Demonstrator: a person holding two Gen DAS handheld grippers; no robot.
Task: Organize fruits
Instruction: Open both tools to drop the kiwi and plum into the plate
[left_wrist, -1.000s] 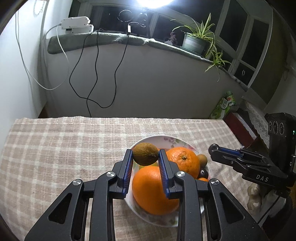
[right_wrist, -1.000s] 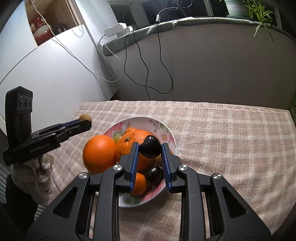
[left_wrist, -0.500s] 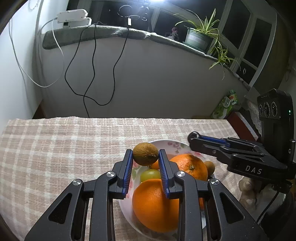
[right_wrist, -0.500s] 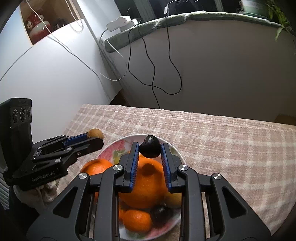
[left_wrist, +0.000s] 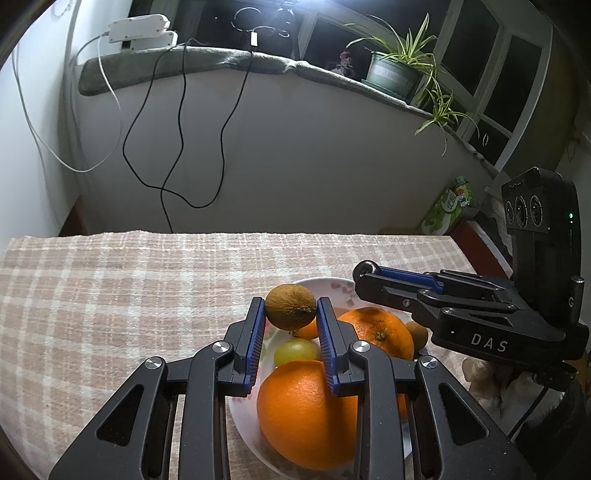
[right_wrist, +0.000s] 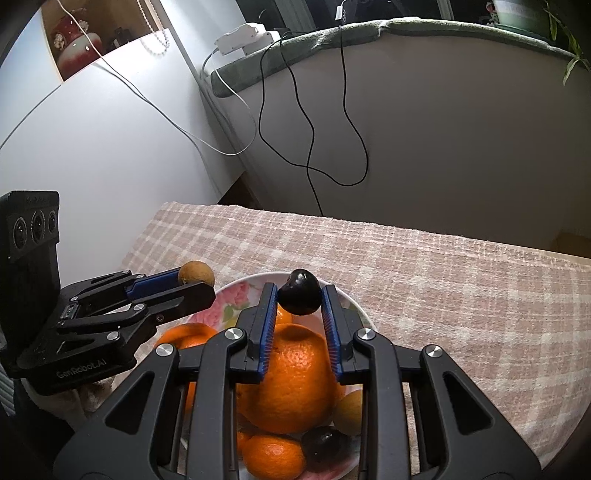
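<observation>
My left gripper (left_wrist: 290, 308) is shut on a brown kiwi (left_wrist: 290, 307), held above the floral plate (left_wrist: 334, 286). In the right wrist view the same gripper (right_wrist: 201, 282) comes in from the left with the kiwi (right_wrist: 195, 272) at its tip. My right gripper (right_wrist: 299, 297) is shut on a dark plum (right_wrist: 299, 297) over the plate's (right_wrist: 229, 301) far part. On the plate lie a big orange (left_wrist: 306, 413), a second orange (left_wrist: 376, 334), a green grape (left_wrist: 295, 350), a mandarin (right_wrist: 273, 458) and another dark plum (right_wrist: 325, 443).
A checked beige cloth (left_wrist: 110, 288) covers the table. Behind it runs a white wall with black cables (left_wrist: 177, 122). A potted plant (left_wrist: 395, 70) and a white power strip (left_wrist: 140, 29) sit on the sill. A green carton (left_wrist: 447, 210) stands at the right.
Both grippers have shifted forward over the plate, so the fruit now lies lower in each view. The right gripper came in closer beside the left. Each still grips its fruit.
</observation>
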